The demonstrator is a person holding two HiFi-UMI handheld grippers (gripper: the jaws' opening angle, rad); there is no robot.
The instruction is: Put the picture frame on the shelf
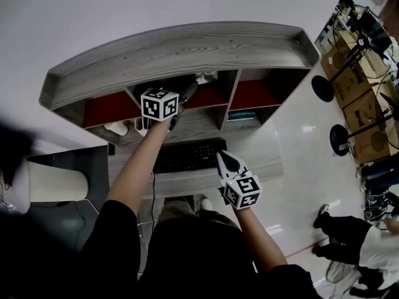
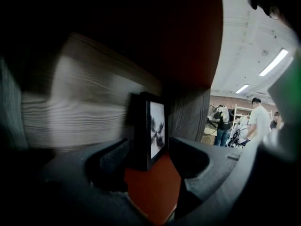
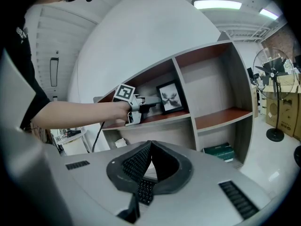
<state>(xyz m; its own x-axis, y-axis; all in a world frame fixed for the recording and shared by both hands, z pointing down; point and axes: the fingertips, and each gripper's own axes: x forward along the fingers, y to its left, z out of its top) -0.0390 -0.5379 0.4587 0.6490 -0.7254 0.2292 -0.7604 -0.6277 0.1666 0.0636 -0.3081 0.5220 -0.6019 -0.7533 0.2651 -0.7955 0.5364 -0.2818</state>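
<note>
Two grippers: left gripper (image 2: 149, 157) spread wide, pads clear of the picture frame (image 2: 153, 128) standing between them; right gripper (image 3: 149, 147) pressed together, empty, held low in front of the shelf (image 1: 187, 45).
Frame place: middle bay, on the red board, near the back panel.
Step (judged): letting go and backing out.
Doing it well: draw the left gripper straight back along its own line, without rolling, so neither pad clips an edge.
Facing: picture side out toward the room.
Long axis: upright, looks portrait.

Picture frame (image 2: 155, 128) stood upright on the shelf (image 2: 155, 192) board, between the left claw's (image 2: 148, 147) parted jaws, with the divider (image 2: 188, 112) just right of it. Keyboard (image 3: 142, 190) lay below the closed right claw (image 3: 150, 145), before the shelf.
</note>
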